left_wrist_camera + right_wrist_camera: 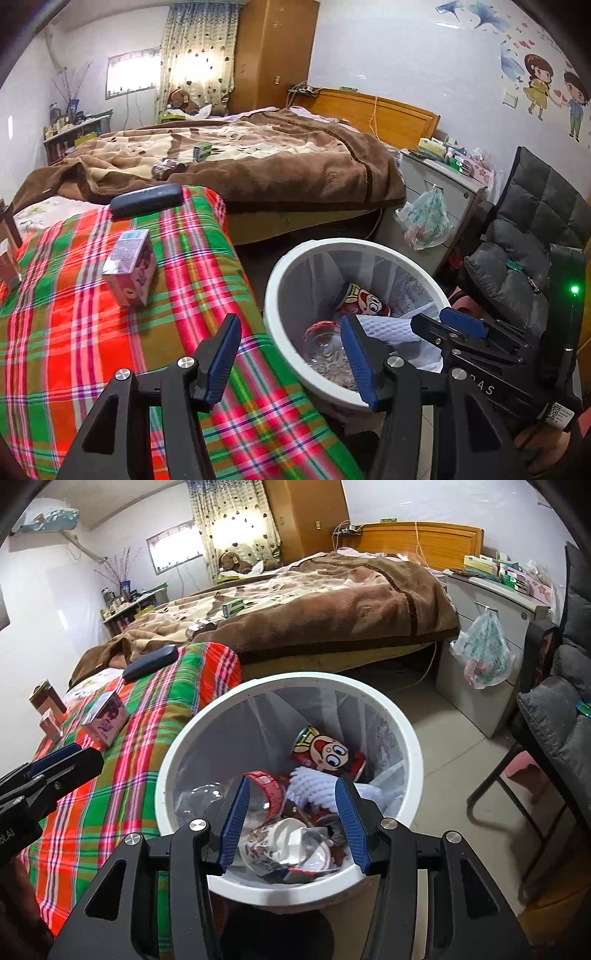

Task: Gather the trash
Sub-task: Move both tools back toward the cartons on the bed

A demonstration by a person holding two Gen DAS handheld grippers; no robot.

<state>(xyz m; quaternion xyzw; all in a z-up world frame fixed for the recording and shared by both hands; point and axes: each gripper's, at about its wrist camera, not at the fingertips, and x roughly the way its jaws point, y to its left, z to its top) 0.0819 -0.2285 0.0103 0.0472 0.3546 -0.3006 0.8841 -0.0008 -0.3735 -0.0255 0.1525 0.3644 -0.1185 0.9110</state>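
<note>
Both empty, jaws apart: right gripper (291,819) over white bin (207,716), left gripper (291,360) at its edge. In bin: red can (327,755), clear bottle (327,347), wrappers. Left on plaid blanket (92,332): pink carton (129,267), dark case (147,200). Roughly halfway.

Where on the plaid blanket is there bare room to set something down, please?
The plaid blanket is bare in front of the pink carton, up to the left hand-held gripper. Its far end is crowded: the dark case and brown boxes.
</note>
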